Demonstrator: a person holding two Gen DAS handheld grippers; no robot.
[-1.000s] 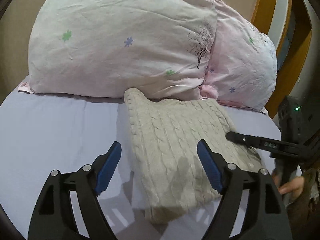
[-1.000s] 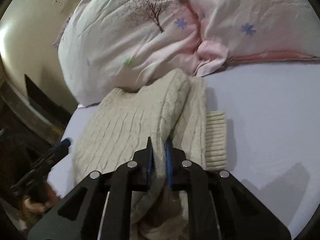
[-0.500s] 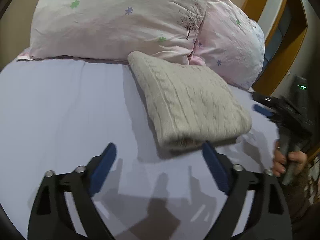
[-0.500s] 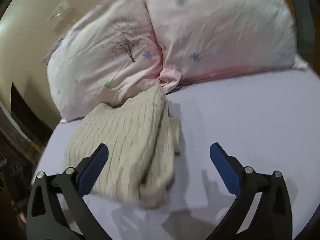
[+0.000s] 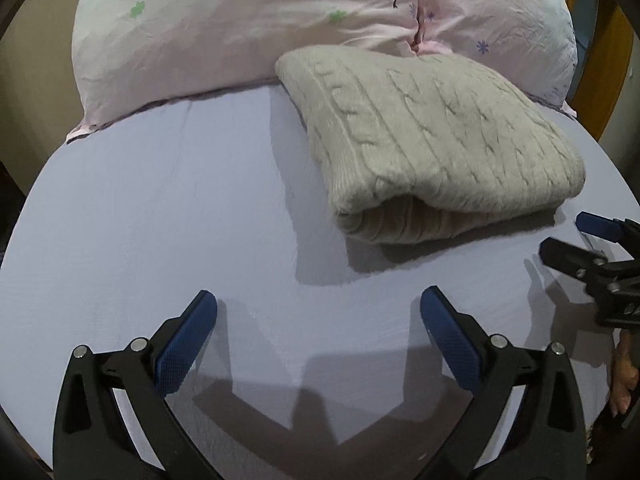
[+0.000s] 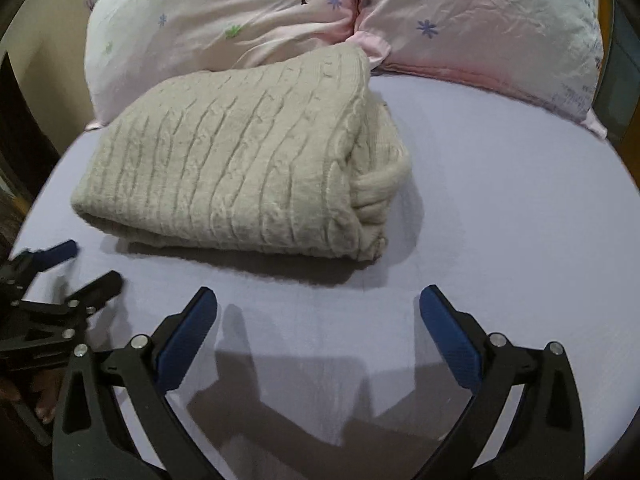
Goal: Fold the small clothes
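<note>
And here we are, both tools off the cloth! Our left gripper [image 5: 318, 316] hangs spread wide above the bare lilac sheet [image 5: 160, 220], blue pads [image 5: 184, 344] well apart and nothing between them. Our right gripper [image 6: 318, 316] shows the same: jaws wide, pads [image 6: 450, 336] empty, hovering over the sheet [image 6: 500, 200].

The sweater [image 5: 432, 136], a cream cable-knit, lies folded into a thick bundle on the sheet. From the left wrist view we see it ahead and to the right, its rounded fold facing us with the layers showing at the near edge. From the right wrist view the sweater [image 6: 240, 160] sits ahead and to the left, the ribbed edge tucked in at its right end. Neither gripper touches it; there is open sheet between the bundle and each set of tips.

Its far end rests right against the pillows [image 5: 248, 28], two pink ones with small flowers and a tree print, sitting side by side at the head of the bed. In the right view the pillows [image 6: 480, 28] meet just behind the sweater's far corner.

We also catch each tool in the other's camera: the right one at the right edge of the left view, the left one low at the left edge of the right view, both near the bundle's near corners, both with jaws apart.
</note>
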